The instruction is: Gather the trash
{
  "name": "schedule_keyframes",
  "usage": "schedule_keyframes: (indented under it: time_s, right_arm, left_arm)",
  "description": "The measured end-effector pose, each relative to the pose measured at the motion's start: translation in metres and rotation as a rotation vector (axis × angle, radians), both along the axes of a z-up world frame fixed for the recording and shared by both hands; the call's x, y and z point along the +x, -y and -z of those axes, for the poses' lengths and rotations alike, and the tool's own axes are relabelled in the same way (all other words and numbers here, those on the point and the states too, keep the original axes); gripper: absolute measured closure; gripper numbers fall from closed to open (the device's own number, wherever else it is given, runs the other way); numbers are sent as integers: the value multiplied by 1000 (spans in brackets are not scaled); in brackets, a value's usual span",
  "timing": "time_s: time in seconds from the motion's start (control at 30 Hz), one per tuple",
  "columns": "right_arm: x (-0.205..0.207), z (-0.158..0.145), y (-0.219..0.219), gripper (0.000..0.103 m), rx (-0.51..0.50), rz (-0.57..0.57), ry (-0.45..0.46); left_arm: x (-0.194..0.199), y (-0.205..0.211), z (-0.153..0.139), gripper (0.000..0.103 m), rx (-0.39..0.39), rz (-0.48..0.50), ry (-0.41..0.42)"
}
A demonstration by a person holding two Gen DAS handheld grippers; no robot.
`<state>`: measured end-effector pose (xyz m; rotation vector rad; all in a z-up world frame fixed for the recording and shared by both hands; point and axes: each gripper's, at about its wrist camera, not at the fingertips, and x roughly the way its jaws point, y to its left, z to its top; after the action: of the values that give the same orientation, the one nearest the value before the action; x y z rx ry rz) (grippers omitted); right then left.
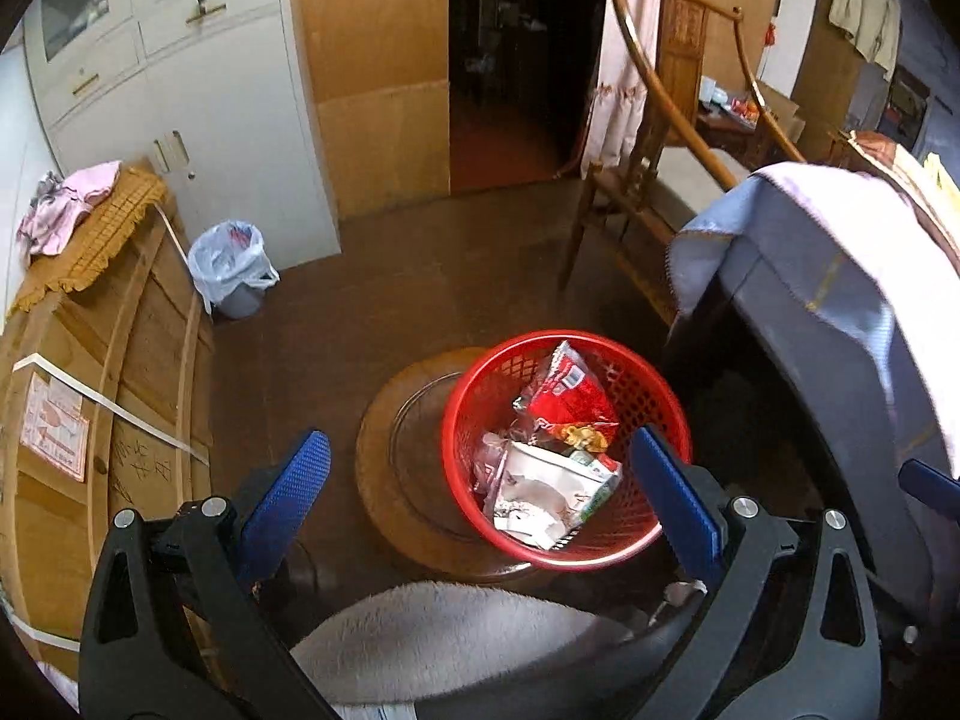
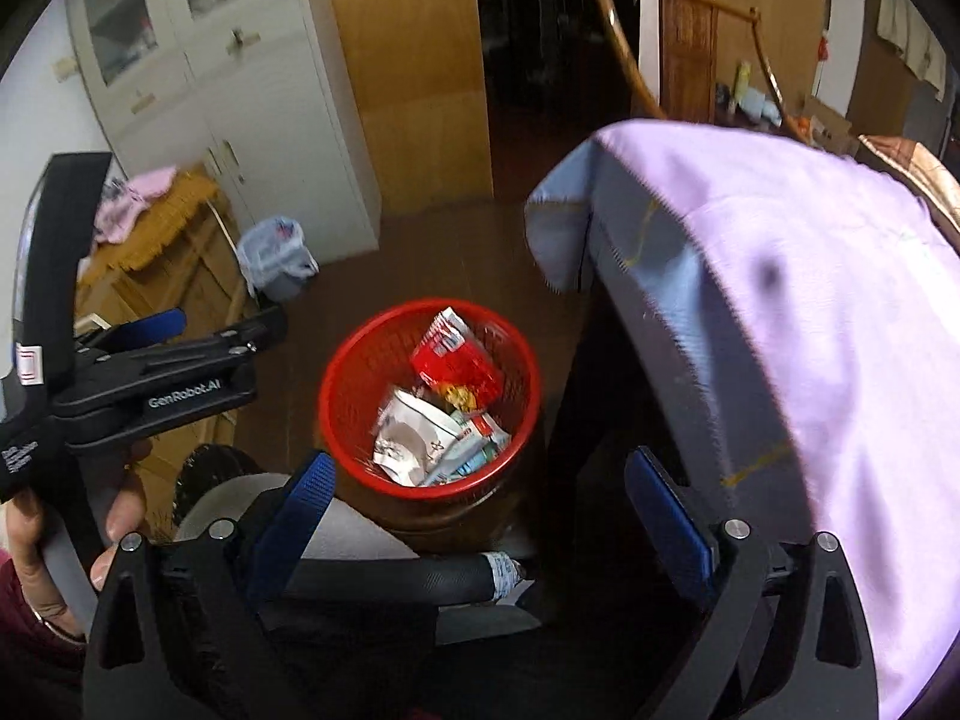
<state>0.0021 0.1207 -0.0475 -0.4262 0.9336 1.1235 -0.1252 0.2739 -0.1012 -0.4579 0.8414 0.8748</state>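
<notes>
The red basket (image 1: 567,450) sits on a round wooden stool (image 1: 414,468), ahead of and below both claws, and it holds the trash: a red wrapper (image 1: 567,396) leaning toward the far rim and a white crumpled packet (image 1: 549,495) lying toward the near rim, its long axis running roughly left to right with a slight slant. The left gripper (image 1: 480,480) hangs with its jaws wide and nothing between them; from its camera the basket lies a little right of centre, overlapping the right blue finger. The right gripper (image 2: 480,498) is likewise spread wide and empty, and the basket (image 2: 429,399) lies slightly left of its centre line, just past the fingertips. So the basket stands between the two claws, with neither clearly nearer. The near rim is the part within easiest reach, and I judge a grasp there would need one finger inside the mesh wall and one outside. A lined bin (image 1: 231,267) stands well apart by the white cabinet (image 1: 198,120), probably where the trash should go.
</notes>
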Motion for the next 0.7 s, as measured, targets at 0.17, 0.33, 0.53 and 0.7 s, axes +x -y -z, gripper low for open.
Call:
schedule_keyframes:
  time_s: [0.17, 0.33, 0.53, 0.7]
  right_arm:
    - [7, 26, -30, 8, -97, -2, -33]
    - [15, 41, -48, 8, -155, -8, -44]
    - [30, 54, -52, 8, -189, 27, -59]
    - [38, 57, -51, 8, -170, 53, -82]
  left_arm:
    - [9, -18, 21, 7, -27, -9, -48]
    - [19, -26, 40, 7, -51, 20, -83]
    - [31, -26, 45, 7, -41, 54, -100]
    - [37, -22, 44, 7, -31, 75, -100]
